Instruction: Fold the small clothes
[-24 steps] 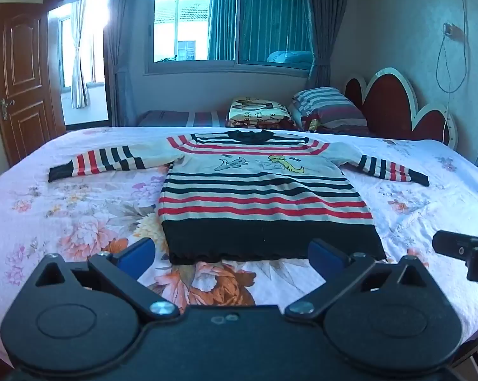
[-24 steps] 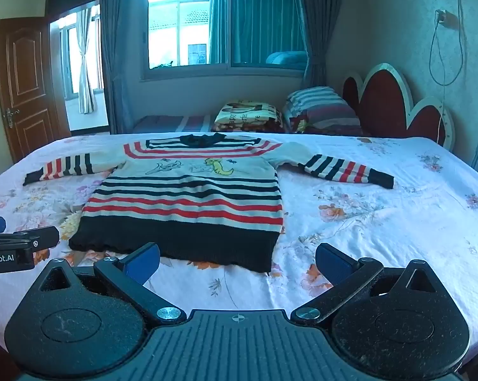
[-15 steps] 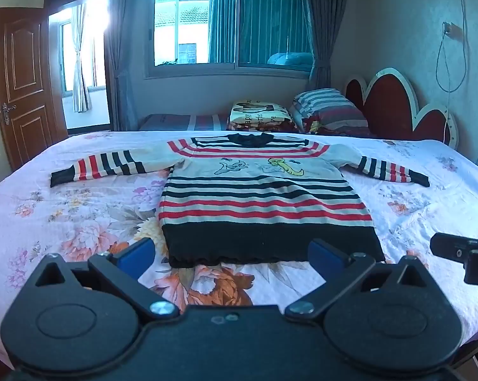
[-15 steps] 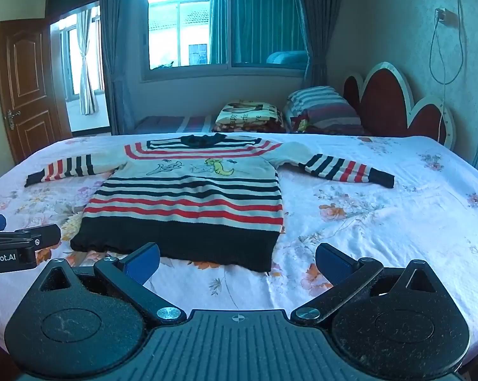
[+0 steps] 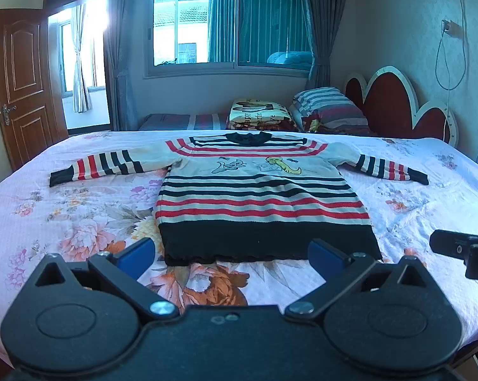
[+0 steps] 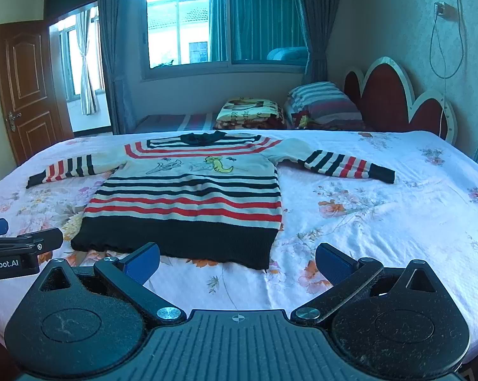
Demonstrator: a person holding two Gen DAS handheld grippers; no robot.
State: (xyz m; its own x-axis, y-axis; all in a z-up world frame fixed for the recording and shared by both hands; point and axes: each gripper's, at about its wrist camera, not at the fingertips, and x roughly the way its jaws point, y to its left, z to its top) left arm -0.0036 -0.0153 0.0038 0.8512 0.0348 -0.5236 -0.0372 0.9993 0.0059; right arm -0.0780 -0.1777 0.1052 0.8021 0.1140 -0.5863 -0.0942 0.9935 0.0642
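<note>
A small striped sweater (image 5: 258, 197), red, black and cream with a cartoon print, lies flat and face up on the bed, both sleeves spread out sideways. It also shows in the right wrist view (image 6: 188, 197). My left gripper (image 5: 231, 255) is open and empty, just short of the sweater's black hem. My right gripper (image 6: 237, 262) is open and empty, near the hem's right corner. Each gripper shows at the edge of the other's view: the right one (image 5: 461, 247), the left one (image 6: 20, 244).
The bed has a pink floral sheet (image 5: 64, 216). Pillows and a folded blanket (image 5: 302, 111) lie at the far side by a red headboard (image 5: 397, 104). A wooden door (image 5: 20, 89) stands open at the left. A window (image 5: 229, 28) is behind.
Both grippers have drifted slightly; the sweater sits a little lower in the left wrist view. The sweater has not moved and both grippers stay open.
</note>
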